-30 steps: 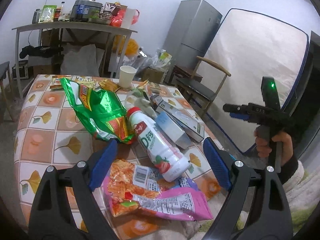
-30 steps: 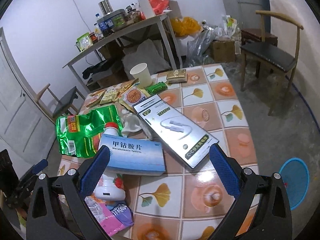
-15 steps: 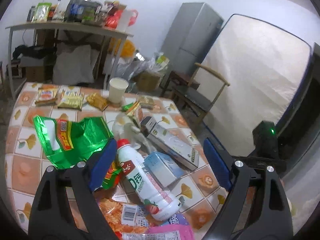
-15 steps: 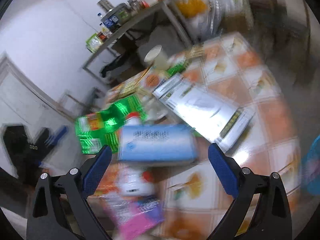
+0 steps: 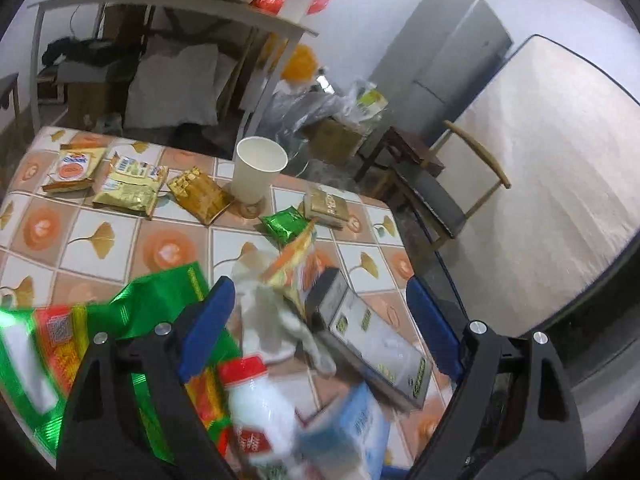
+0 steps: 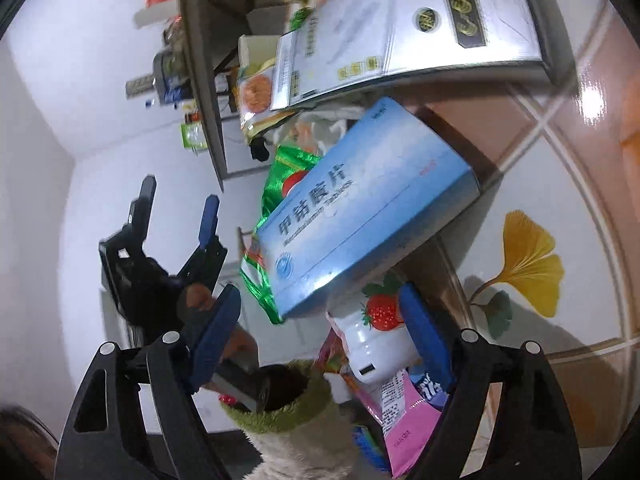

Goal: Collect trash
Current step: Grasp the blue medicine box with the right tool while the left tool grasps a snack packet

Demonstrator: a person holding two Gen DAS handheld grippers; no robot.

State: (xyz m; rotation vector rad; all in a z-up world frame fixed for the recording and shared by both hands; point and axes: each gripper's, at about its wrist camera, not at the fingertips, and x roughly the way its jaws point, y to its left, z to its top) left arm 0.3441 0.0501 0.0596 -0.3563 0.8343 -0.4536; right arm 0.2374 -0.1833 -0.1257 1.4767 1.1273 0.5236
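Trash lies on a tiled table point(image 5: 168, 248). My left gripper point(image 5: 320, 304) is open and empty, above crumpled white tissue point(image 5: 272, 312), a white yoghurt bottle with a red cap point(image 5: 256, 404), a green snack bag point(image 5: 120, 332) and a silver box point(image 5: 376, 344). My right gripper point(image 6: 320, 312) is open and empty, rolled sideways, close over a blue medicine box point(image 6: 360, 208), the bottle's strawberry end point(image 6: 372, 332) and a pink wrapper point(image 6: 404, 412). The left gripper point(image 6: 176, 224) shows in the right wrist view.
A paper cup point(image 5: 258, 172), gold packets point(image 5: 132, 184) and a small green packet point(image 5: 286, 226) lie at the table's far end. A wooden chair point(image 5: 448, 200), a fridge point(image 5: 444, 72) and a mattress point(image 5: 552, 184) stand to the right. A cluttered bench point(image 5: 172, 4) stands behind.
My left gripper has tilted forward and moved further over the table. My right gripper has rolled sideways and dropped close to the blue box.
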